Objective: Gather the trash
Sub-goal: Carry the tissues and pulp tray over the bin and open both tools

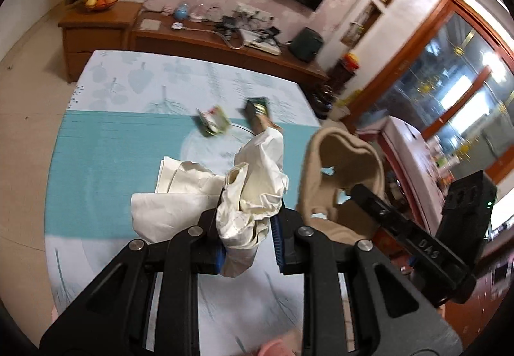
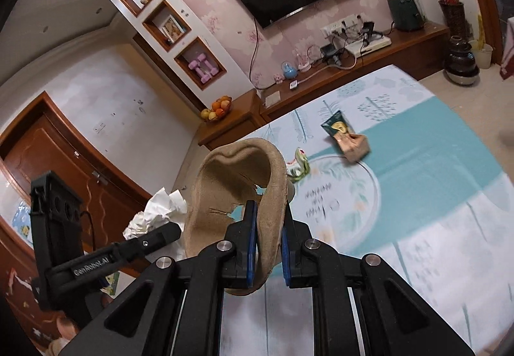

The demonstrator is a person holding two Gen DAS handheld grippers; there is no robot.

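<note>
Left wrist view shows the left gripper [image 1: 245, 240] pinching crumpled paper [image 1: 253, 192], the right gripper [image 2: 269, 247] clamping a tan bag [image 2: 225, 192] just beside, wrappers [image 1: 213, 121] farther off on the mat [image 1: 106, 147].

I see the floor mat [image 1: 106, 144] spread before the TV cabinet [image 1: 192, 41]. Two snack packets [image 1: 213, 121] [image 1: 257, 107] lie near the mat's middle, side by side. Crumpled paper [image 1: 250, 195] sits left of the cloth bag [image 1: 340, 169], both raised above the mat's near edge.
</note>
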